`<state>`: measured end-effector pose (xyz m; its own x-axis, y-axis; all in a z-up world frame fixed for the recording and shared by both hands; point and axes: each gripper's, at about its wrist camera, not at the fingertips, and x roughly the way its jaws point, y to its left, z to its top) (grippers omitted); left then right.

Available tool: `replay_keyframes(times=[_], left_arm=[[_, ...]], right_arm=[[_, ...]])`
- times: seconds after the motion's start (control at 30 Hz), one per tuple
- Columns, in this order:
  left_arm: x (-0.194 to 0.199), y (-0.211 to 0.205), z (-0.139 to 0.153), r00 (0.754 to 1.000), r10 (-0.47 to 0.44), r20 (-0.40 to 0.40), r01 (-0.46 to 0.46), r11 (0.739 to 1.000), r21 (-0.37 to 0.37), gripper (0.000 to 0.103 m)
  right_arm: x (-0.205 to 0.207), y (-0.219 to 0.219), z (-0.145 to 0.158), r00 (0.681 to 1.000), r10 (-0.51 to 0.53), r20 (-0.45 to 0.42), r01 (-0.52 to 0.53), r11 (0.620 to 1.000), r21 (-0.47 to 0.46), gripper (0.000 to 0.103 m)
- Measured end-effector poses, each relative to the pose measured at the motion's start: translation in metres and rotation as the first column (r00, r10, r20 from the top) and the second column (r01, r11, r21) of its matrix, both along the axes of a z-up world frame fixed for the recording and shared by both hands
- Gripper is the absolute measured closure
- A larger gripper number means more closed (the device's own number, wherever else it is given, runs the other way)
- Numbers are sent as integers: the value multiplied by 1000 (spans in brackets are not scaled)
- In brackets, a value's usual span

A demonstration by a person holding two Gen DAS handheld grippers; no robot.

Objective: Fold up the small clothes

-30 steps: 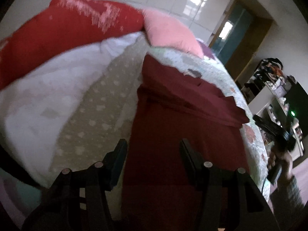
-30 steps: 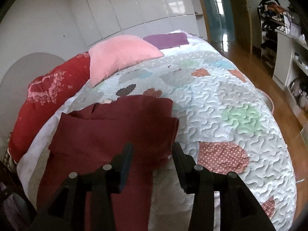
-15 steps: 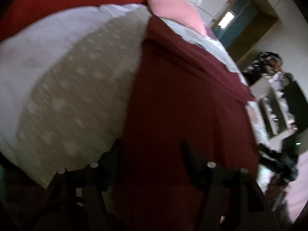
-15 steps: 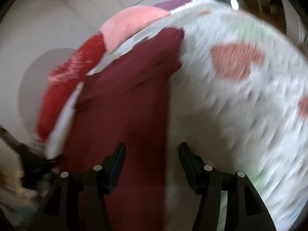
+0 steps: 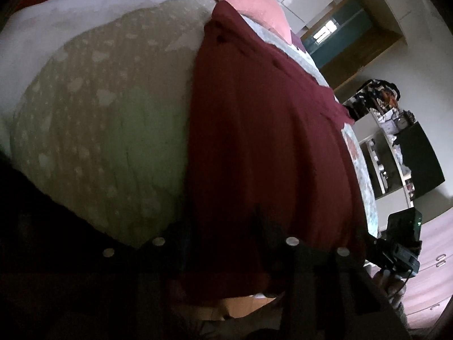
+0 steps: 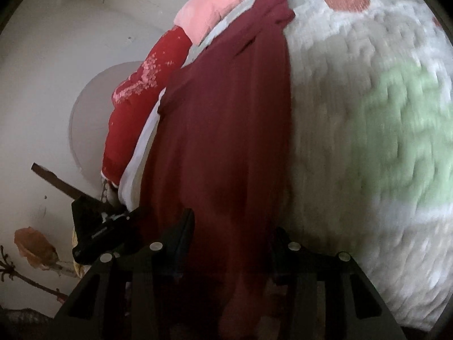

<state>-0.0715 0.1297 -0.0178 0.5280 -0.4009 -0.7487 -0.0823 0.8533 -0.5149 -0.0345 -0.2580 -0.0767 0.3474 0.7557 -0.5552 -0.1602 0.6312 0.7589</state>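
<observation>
A dark red garment (image 5: pixel 269 141) lies spread on the bed, its near hem hanging over the bed's edge; it also shows in the right wrist view (image 6: pixel 226 130). My left gripper (image 5: pixel 223 226) is open, low at the hem near the garment's left side, its fingers in shadow on either side of the cloth. My right gripper (image 6: pixel 233 226) is open at the hem near the garment's right side, the cloth between its fingers. In the left wrist view the right gripper (image 5: pixel 402 243) shows at the lower right.
The bed carries a quilted cover with heart patches (image 6: pixel 382 113) and a beige dotted blanket (image 5: pixel 107 113). A pink pillow (image 5: pixel 254 2) and a red pillow (image 6: pixel 141 90) lie at the head. Shelves (image 5: pixel 396 141) stand at the right.
Both grippers have dropped low and moved in to the garment's near hem. The cloth now fills both views. Both pairs of fingers have stayed apart.
</observation>
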Motion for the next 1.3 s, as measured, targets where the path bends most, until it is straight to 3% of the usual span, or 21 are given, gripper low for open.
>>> replay_keyframes(times=[0.13,0.2,0.23,0.27,0.3,0.5,0.57,0.73,0.87,1.07,1.2,1.3], left_arm=[[0,-8,-6,1000,-4,-6,5,1000,28,56],[2,-11,-5,1000,-13,-29,15,998,61,67],[2,-9,-4,999,-13,-41,16,998,67,88],[2,-7,-3,999,-19,-48,21,999,35,92],[2,-4,1,999,-13,-53,13,1000,7,93],[-13,-10,45,999,-50,10,50,999,-2,93],[-23,-11,55,998,-63,22,64,997,-38,93],[-55,-25,53,995,-104,0,104,992,-71,93],[-60,-18,48,997,-80,-22,77,991,-105,93],[-29,-16,91,993,-72,93,81,991,-105,93],[23,-18,115,989,-48,139,59,995,-80,93],[78,-17,121,991,-29,128,35,998,-44,93]], right_arm=[[-14,12,-13,999,41,-35,-42,999,-14,55],[-16,15,-19,998,47,-48,-48,999,-15,58],[-15,15,-20,998,42,-50,-43,999,-21,68],[-13,14,-20,998,36,-51,-38,999,-27,88],[-11,15,-19,998,28,-50,-30,999,-34,93],[-18,10,7,999,34,8,-33,999,-43,95],[-23,6,18,999,42,23,-41,999,-34,96],[-51,-13,35,998,61,30,-61,998,-11,96],[-82,-13,32,993,115,16,-114,993,-40,96],[-68,-12,44,993,105,53,-103,994,-29,96],[-29,-7,75,986,91,137,-90,996,-8,96],[14,-3,102,978,55,201,-58,998,9,95]])
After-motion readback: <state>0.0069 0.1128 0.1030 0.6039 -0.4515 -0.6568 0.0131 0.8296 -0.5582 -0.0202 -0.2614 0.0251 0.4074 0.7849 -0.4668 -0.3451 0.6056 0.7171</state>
